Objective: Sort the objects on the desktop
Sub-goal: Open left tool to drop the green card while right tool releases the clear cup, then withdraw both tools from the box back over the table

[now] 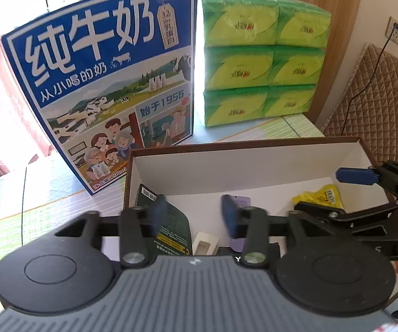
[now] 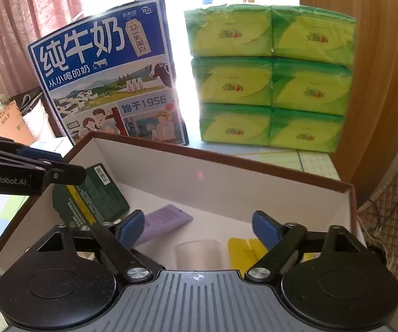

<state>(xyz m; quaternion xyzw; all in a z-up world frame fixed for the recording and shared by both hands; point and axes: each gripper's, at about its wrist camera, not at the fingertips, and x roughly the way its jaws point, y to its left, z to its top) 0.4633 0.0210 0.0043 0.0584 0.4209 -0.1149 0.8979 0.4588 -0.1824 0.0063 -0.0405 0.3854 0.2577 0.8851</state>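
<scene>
Sunlit window glass and pink curtains fill the background behind a pale green tabletop (image 1: 46, 193). On it, toward 11 o'clock, a blue milk carton box (image 1: 107, 83) stands upright, with a stack of green tissue packs (image 1: 262, 61) beside it at 1 o'clock.

Nearer, a white-lined cardboard box (image 2: 226, 177) with a brown rim holds the sorted things: a dark green card (image 2: 93, 196) leaning at its 10 o'clock corner, a purple tube (image 2: 165, 222) lying near the middle, a yellow packet (image 2: 243, 251) toward 5 o'clock, and a translucent cup (image 2: 199, 253) between them.

Both grippers hover over the box interior. The left gripper (image 1: 194, 214) has its jaws spread apart, grasping nothing. The right gripper (image 2: 197, 228) is likewise released, wide open and empty, above the cup.
</scene>
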